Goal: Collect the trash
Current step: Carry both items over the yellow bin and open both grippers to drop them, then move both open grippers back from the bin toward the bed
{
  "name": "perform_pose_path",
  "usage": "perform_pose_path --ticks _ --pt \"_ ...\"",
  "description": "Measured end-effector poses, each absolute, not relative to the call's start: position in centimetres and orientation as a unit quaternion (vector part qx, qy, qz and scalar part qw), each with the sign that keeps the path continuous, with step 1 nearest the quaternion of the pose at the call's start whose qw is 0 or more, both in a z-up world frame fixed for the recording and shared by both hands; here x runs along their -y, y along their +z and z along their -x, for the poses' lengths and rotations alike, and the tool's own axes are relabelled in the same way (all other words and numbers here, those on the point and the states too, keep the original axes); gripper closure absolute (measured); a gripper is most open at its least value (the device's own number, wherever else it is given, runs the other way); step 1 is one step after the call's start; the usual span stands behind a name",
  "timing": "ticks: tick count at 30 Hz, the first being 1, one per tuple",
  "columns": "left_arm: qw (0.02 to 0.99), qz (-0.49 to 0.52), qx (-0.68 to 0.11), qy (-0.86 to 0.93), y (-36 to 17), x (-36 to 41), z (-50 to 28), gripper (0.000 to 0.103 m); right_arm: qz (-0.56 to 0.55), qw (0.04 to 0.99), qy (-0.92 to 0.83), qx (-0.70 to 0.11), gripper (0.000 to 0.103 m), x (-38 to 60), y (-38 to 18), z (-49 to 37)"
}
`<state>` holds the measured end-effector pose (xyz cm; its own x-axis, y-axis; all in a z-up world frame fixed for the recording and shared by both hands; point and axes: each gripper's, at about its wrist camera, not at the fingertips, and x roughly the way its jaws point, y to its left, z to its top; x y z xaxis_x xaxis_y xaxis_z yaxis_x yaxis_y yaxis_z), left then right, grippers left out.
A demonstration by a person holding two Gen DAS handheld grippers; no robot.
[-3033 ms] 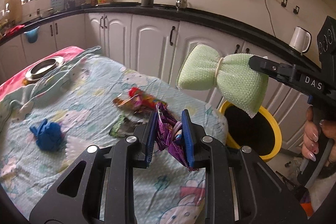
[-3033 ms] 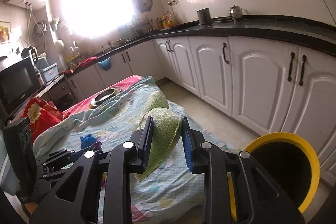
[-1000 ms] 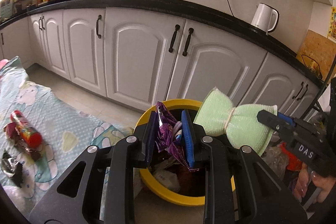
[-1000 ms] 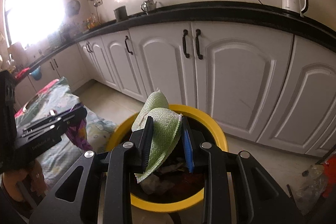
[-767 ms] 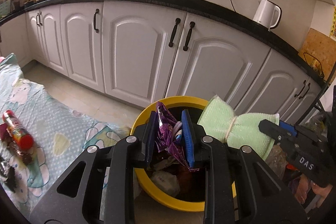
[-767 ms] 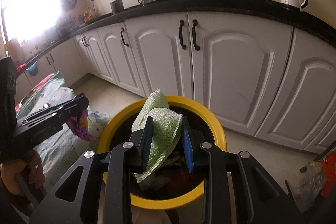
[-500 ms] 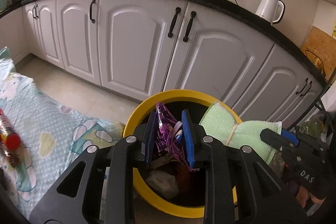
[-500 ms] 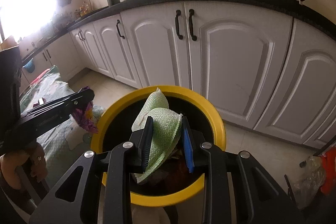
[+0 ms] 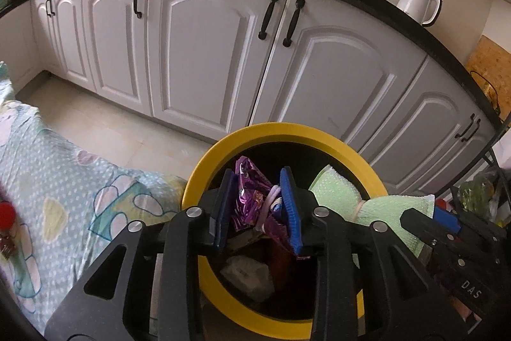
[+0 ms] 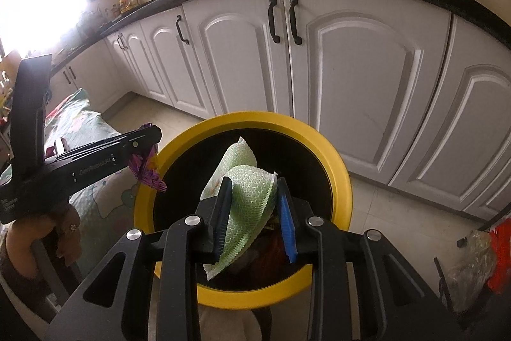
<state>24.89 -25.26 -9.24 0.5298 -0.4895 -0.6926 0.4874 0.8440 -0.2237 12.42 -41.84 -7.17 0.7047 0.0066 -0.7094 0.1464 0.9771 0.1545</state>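
A yellow-rimmed bin (image 9: 281,130) stands on the floor in front of the white cupboards, with trash inside. My left gripper (image 9: 257,178) hangs over its left side. A crumpled purple wrapper (image 9: 249,200) stands between its blue pads; the jaws are opening, and the wrapper still hangs there. My right gripper (image 10: 254,184) is over the bin's (image 10: 255,117) mouth, shut on a green mesh sponge (image 10: 249,194) tied at the middle. From the right wrist view, the left gripper (image 10: 150,139) reaches in from the left with the wrapper (image 10: 145,170) at the rim. The sponge (image 9: 335,190) shows right of the left jaws.
A table with a pale blue patterned cloth (image 9: 64,181) lies left of the bin, a red item (image 9: 6,213) at its edge. White cupboards (image 10: 351,69) and a kettle (image 9: 418,2) stand behind. Plastic bags (image 10: 472,261) lie at the right. A hand (image 10: 64,229) holds the left handle.
Both grippers swung from the table to the bin and sank toward its mouth. The left jaws now stand slightly wider around the wrapper. The sponge stays gripped.
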Motion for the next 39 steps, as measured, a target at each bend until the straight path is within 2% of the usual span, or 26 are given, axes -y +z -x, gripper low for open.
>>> perform_pose_path --ticks 2,4,5,7,9,11,13,15,20,39 --pt "0.873 0.001 -0.399 -0.280 -9.3 25.3 -24.8 0.076 -0.112 0.917 -0.045 -0.380 0.072 42.2 -7.1 -12.4" --pt "0.872 0.003 -0.402 -0.280 -9.4 25.3 -24.8 0.069 -0.116 0.918 -0.051 -0.377 0.071 42.5 -6.8 -12.4" --pt "0.871 0.005 -0.404 -0.280 -9.4 25.2 -24.9 0.066 -0.118 0.919 -0.058 -0.372 0.067 42.8 -6.6 -12.3" --pt "0.871 0.007 -0.405 -0.277 -9.4 25.0 -24.8 0.053 -0.127 0.921 -0.068 -0.363 0.057 43.2 -6.3 -12.0" --pt "0.871 0.008 -0.408 -0.274 -9.5 24.7 -24.7 0.050 -0.128 0.922 -0.078 -0.356 0.055 43.6 -6.0 -11.8" --pt "0.873 0.009 -0.408 -0.269 -9.4 24.4 -24.5 0.038 -0.124 0.925 -0.086 -0.350 0.053 43.8 -5.7 -11.6" --pt "0.876 0.014 -0.405 -0.263 -9.0 23.8 -24.1 0.019 -0.124 0.926 -0.091 -0.344 0.047 43.8 -5.5 -11.4" --pt "0.881 0.017 -0.400 -0.254 -8.5 23.2 -23.7 0.011 -0.120 0.928 -0.093 -0.339 0.045 43.7 -5.3 -11.3" --pt "0.891 0.018 -0.387 -0.235 -7.3 21.5 -22.5 0.011 -0.103 0.939 -0.092 -0.316 0.037 42.8 -4.2 -10.9" --pt "0.940 0.038 -0.303 -0.149 -1.8 11.9 -17.0 0.011 -0.070 0.959 0.001 -0.273 0.033 36.3 -0.5 -9.9"
